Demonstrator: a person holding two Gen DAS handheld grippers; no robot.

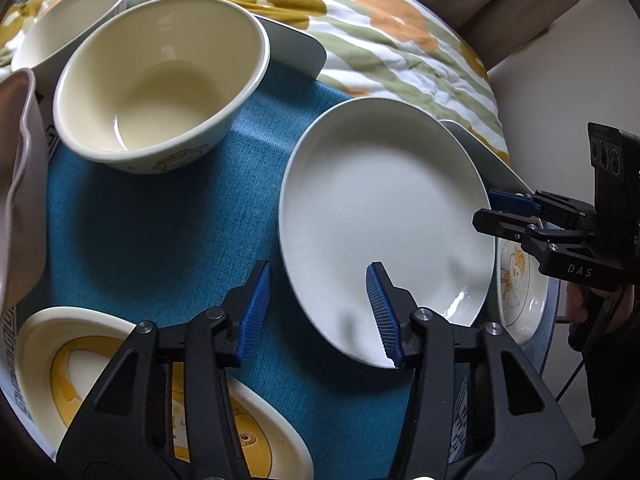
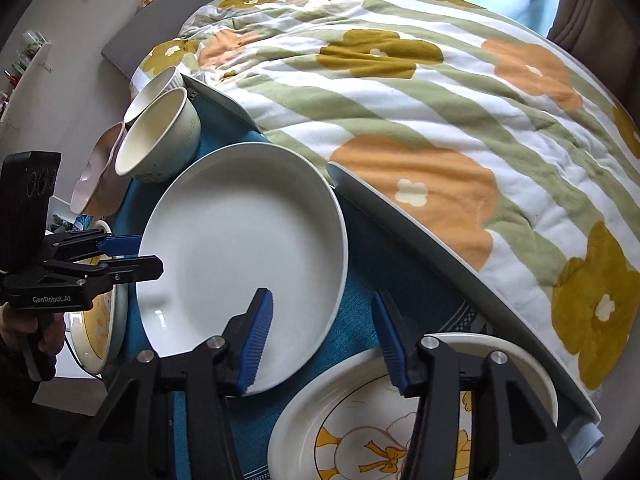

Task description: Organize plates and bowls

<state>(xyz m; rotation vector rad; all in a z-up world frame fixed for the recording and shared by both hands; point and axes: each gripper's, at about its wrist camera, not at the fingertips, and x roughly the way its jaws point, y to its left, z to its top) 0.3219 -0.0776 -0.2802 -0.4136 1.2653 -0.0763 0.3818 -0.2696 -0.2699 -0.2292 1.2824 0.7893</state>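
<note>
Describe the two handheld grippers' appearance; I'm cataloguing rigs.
Both are black plastic with silver pivot bolts and ribbed blue finger pads. The left gripper reads "GenRobot.AI"; the right gripper reads "DAS". Each carries a black block with three round holes.

Both wrist views look steeply down, close over the surface [image 1: 160,220], from opposite sides of the white plate [image 1: 384,208], which both share [image 2: 240,240].

Left tool [image 1: 318,312] and right tool [image 2: 322,336] angle steeply downward (blue pads parted, gripping nothing).
</note>
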